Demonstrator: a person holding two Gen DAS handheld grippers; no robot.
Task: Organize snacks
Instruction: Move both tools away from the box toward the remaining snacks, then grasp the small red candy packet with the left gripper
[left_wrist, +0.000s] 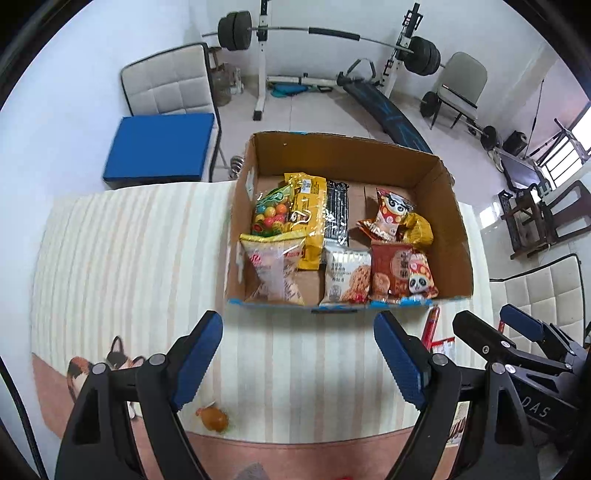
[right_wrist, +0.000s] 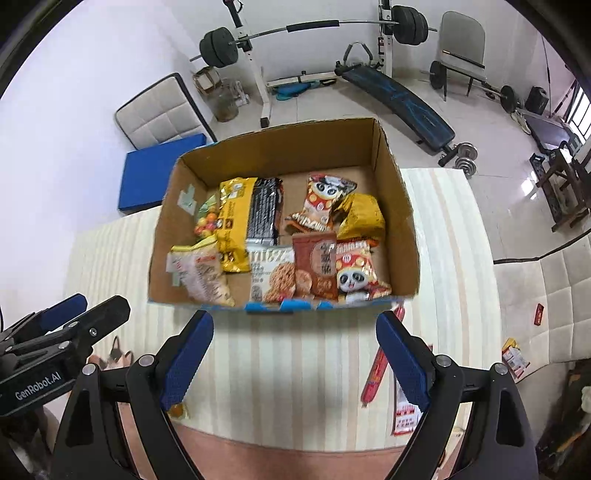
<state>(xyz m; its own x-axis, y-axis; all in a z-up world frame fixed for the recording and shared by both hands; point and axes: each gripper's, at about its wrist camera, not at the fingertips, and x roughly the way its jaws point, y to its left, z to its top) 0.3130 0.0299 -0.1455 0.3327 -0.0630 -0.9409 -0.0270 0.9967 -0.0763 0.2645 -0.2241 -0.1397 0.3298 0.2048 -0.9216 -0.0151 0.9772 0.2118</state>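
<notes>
An open cardboard box (left_wrist: 347, 151) (right_wrist: 280, 147) stands on the striped table, holding several snack packets: a yellow bag (left_wrist: 308, 206), a black bar (left_wrist: 337, 214), panda-print packs (left_wrist: 391, 214) and a noodle pack (left_wrist: 347, 275). My left gripper (left_wrist: 299, 354) hangs open above the table in front of the box, nothing between its blue pads. My right gripper (right_wrist: 295, 350) is likewise open and empty before the box. A red sausage stick (right_wrist: 376, 373) and a red-white packet (right_wrist: 404, 417) lie on the table by the right fingers. A small orange candy (left_wrist: 212, 419) lies near the left gripper.
The table carries a striped cloth (left_wrist: 129, 258) with a cat print at its near left. A blue-cushioned chair (left_wrist: 159, 147) stands behind the table, and a weight bench with barbell (left_wrist: 314, 33) by the far wall. More small packets (right_wrist: 513, 356) lie at the right.
</notes>
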